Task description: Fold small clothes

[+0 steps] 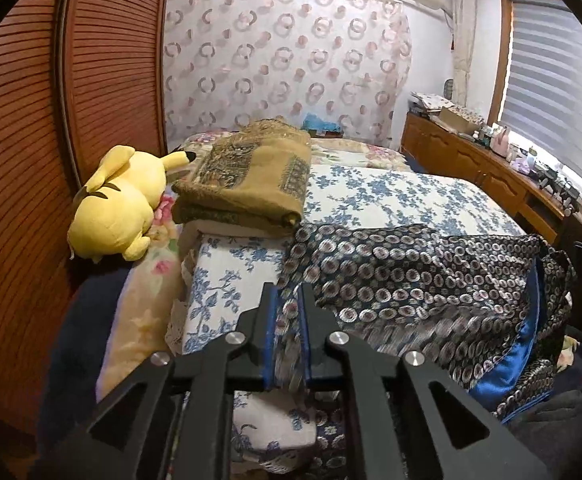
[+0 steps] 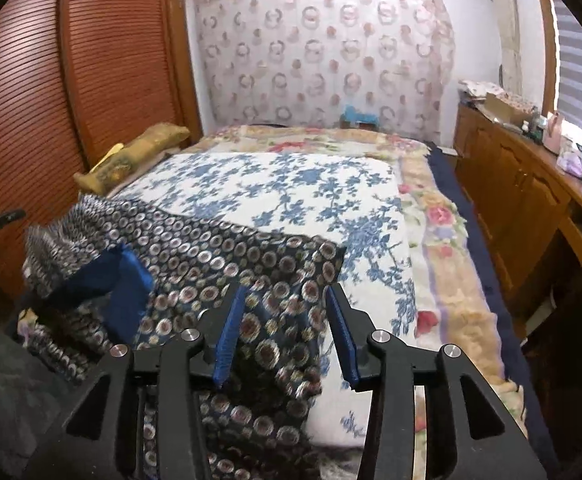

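A dark navy garment (image 1: 411, 280) printed with pale rings and lined in bright blue (image 1: 511, 360) lies spread over the near end of the bed. My left gripper (image 1: 287, 292) is shut on the garment's left edge, a strip of the cloth filling the narrow gap between its blue pads. In the right wrist view the same garment (image 2: 219, 248) drapes over the bed's front edge, with a blue-lined corner (image 2: 127, 280) turned up at the left. My right gripper (image 2: 287, 292) stands open over the garment's right part. Cloth lies between its fingers, but the pads do not press on it.
The bed carries a white quilt with blue flowers (image 1: 391, 192) (image 2: 291, 184). A yellow plush toy (image 1: 119, 204) and a folded olive blanket (image 1: 247, 176) sit at its left side by the louvred wardrobe door (image 1: 31, 120). A cluttered wooden cabinet (image 2: 523, 184) runs along the right.
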A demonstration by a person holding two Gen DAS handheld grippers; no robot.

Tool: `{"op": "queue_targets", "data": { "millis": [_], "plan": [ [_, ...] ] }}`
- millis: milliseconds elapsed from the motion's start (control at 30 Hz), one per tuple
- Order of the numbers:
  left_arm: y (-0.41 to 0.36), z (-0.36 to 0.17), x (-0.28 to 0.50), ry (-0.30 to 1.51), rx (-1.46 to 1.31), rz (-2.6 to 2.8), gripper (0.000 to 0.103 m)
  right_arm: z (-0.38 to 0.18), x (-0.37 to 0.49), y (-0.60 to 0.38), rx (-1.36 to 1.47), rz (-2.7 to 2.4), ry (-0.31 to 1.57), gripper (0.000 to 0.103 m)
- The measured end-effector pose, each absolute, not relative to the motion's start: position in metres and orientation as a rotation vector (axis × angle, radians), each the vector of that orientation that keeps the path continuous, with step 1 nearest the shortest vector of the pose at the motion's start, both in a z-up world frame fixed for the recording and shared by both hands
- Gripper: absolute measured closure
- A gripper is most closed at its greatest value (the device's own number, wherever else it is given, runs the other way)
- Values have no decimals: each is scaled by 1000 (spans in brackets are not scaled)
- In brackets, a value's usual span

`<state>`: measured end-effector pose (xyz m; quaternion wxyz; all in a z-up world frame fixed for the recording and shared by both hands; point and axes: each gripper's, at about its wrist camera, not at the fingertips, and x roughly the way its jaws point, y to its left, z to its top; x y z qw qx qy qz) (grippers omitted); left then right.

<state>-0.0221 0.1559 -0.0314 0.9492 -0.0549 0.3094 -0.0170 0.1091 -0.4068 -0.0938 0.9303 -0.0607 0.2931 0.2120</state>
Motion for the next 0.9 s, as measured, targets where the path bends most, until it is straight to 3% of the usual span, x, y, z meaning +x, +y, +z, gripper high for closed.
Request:
{"op": "queue_targets", "data": {
  "millis": [100, 300, 767, 833, 900],
  "plan": [
    [153, -30, -18, 627, -109, -44, 85, -94, 120, -406, -115, 418, 598, 58],
    [149, -39, 6, 662, -141, -119, 49, -105, 154, -410, -67, 369, 631, 55],
    [148, -60, 79, 744, -106, -77, 47, -124, 217, -406, 37, 385, 744, 55],
    [149, -60, 92, 749, -106, -71, 47, -125, 221, -402, 35, 393, 752, 62],
    [148, -62, 101, 760, -105, -72, 47, -126, 221, -400, 37, 410, 755, 85]
  ]
}}
